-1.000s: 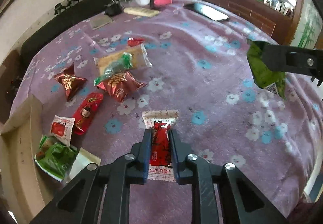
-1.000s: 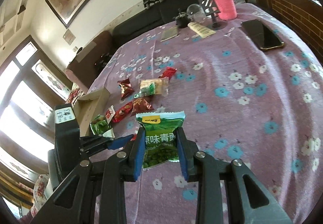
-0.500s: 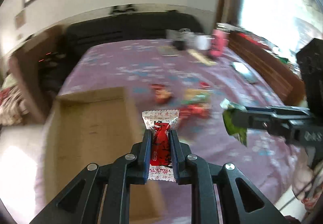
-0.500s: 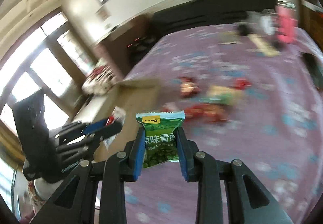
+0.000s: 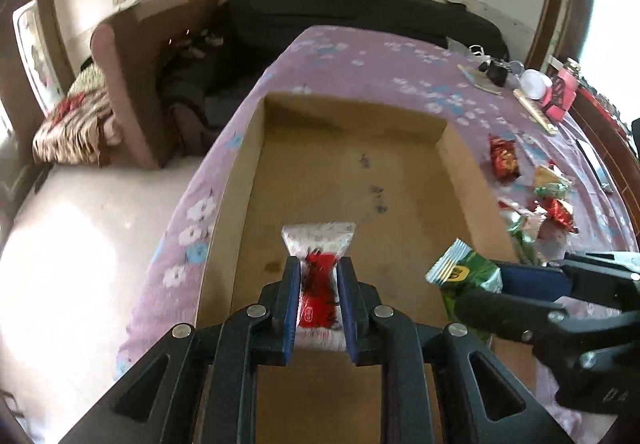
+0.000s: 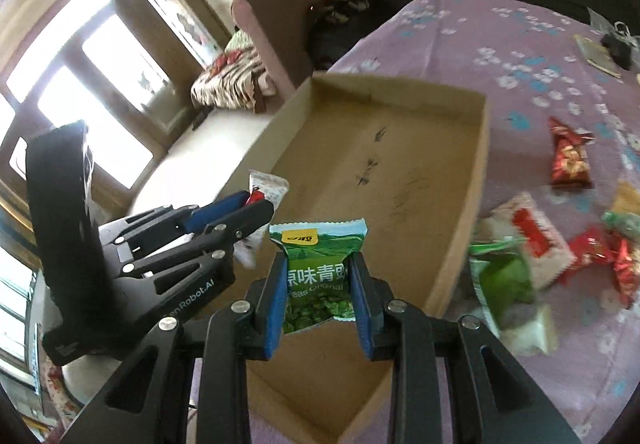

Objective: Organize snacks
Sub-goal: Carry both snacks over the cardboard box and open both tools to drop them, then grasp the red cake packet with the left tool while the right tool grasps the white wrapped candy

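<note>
My left claw (image 5: 319,296) opening, red-and-white candy packet (image 5: 319,264) between pads; right claw (image 6: 319,284) pinching green pea packet (image 6: 318,276). Both over cardboard box (image 5: 460,159).

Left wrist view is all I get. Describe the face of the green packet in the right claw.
Observer: The green packet shows a yellow logo on top, pictured green peas below.
Operator: Report the right claw's grip.
Observer: The right claw pinches the packet's lower half between blue pads; its top sticks out over the cardboard box.
Operator: Now my left claw.
Observer: Jaws opening, red-and-white packet between them; the left claw reads Robot.AI on its side.
</note>
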{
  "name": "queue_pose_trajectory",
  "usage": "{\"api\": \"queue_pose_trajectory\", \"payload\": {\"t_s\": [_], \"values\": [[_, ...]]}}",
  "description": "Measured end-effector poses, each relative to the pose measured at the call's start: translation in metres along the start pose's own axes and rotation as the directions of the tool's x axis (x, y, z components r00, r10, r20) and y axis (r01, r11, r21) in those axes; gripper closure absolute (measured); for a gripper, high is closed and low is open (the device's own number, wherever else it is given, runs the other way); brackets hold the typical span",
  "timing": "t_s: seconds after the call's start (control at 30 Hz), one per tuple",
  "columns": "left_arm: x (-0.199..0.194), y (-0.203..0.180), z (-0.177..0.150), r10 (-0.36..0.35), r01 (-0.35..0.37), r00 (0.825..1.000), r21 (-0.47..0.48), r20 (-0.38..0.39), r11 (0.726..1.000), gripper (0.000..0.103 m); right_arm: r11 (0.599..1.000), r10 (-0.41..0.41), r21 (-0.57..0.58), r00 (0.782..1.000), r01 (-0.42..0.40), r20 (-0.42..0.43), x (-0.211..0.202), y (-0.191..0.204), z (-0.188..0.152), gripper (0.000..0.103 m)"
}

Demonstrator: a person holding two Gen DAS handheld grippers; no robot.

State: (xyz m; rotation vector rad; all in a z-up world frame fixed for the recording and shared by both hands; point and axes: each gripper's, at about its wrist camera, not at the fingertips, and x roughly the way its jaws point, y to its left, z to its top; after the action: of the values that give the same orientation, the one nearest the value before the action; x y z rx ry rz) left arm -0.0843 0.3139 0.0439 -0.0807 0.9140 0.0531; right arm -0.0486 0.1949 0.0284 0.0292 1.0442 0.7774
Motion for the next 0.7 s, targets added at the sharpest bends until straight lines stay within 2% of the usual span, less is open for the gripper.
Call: {"api": "queue_pose_trajectory", "payload": {"t_s": [0.13,0.2,0.3,0.37,0.4,0.47,0.5,0.6,0.7], "values": [[0.004,0.006,-0.003,-0.011,0.011,1.0,-0.021,-0.005,1.0,0.072,1.0,-0.011,-0.004,1.0,0.011,-0.014,0.011,-0.001,-0.001,0.072],[-0.002,0.007,-0.002,-0.025,0.026,1.0,-0.032,0.013,0.999,0.071,1.0,0.02,0.001,1.0,-0.02,-0.011,0.003,-0.004,0.0,0.072],[-0.021,0.009,-0.001,-0.05,0.053,0.997,-0.039,0.065,0.998,0.055,0.999,0.053,0.002,0.996,-0.053,0.068,-0.033,-0.016,0.0,0.069],[-0.034,0.008,-0.002,-0.068,0.072,0.992,-0.037,0.102,0.997,0.04,1.0,-0.002,0.029,0.99,-0.002,0.138,-0.067,-0.043,-0.006,0.061],[-0.043,0.006,-0.004,-0.086,0.091,0.988,-0.034,0.128,0.995,0.038,0.999,-0.042,0.038,0.987,0.037,0.155,-0.078,-0.056,-0.01,0.061],[-0.054,0.001,-0.006,-0.118,0.123,0.98,-0.026,0.161,0.992,0.036,0.989,-0.144,0.06,0.977,0.137,0.156,-0.091,-0.085,-0.021,0.061],[-0.058,-0.004,-0.007,-0.131,0.136,0.976,-0.018,0.171,0.99,0.036,0.985,-0.164,0.076,0.976,0.155,0.143,-0.093,-0.098,-0.027,0.061],[-0.064,-0.022,-0.009,-0.172,0.171,0.967,0.023,0.19,0.985,0.036,0.979,-0.172,0.124,0.98,0.159,0.101,-0.091,-0.124,-0.047,0.061],[-0.064,-0.047,-0.008,-0.205,0.195,0.961,0.073,0.186,0.978,0.036,0.981,-0.17,0.114,0.981,0.158,0.096,-0.082,-0.127,-0.055,0.061]]}}
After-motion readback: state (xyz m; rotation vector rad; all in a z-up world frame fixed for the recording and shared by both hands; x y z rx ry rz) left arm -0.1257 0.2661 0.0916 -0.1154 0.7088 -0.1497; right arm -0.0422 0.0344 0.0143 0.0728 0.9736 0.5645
